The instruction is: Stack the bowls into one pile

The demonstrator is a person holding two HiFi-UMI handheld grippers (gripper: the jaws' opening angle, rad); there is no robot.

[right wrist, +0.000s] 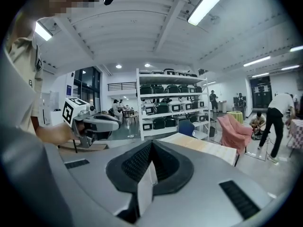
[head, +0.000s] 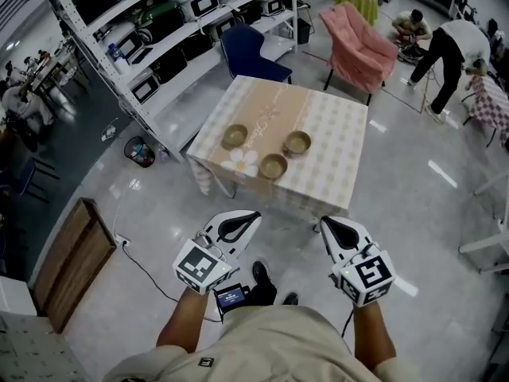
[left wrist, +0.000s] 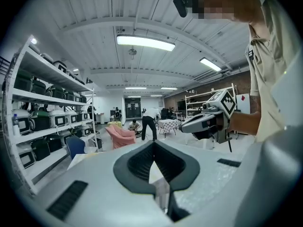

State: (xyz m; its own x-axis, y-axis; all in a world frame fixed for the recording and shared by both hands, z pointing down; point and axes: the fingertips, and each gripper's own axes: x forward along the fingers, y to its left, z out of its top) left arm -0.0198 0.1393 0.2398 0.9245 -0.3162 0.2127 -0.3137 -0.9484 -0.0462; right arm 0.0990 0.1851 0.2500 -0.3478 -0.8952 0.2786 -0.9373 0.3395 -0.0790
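Observation:
Three tan bowls stand apart on the checked tablecloth in the head view: one at the left [head: 235, 136], one at the right [head: 297, 142] and one nearest me [head: 273, 166]. Both grippers hang well short of the table, over the floor. My left gripper [head: 251, 216] is shut with nothing in it, seen from behind its jaws in the left gripper view [left wrist: 154, 144]. My right gripper [head: 325, 224] is likewise shut and empty [right wrist: 151, 144]. No bowl shows in either gripper view.
The table [head: 334, 134] stands on a grey floor. A blue chair [head: 250, 54] and a pink-draped chair [head: 362, 46] sit behind it. Shelves of appliances [head: 159, 30] run along the left. A wooden board [head: 71, 265] lies at my left. People work at the far right [head: 453, 50].

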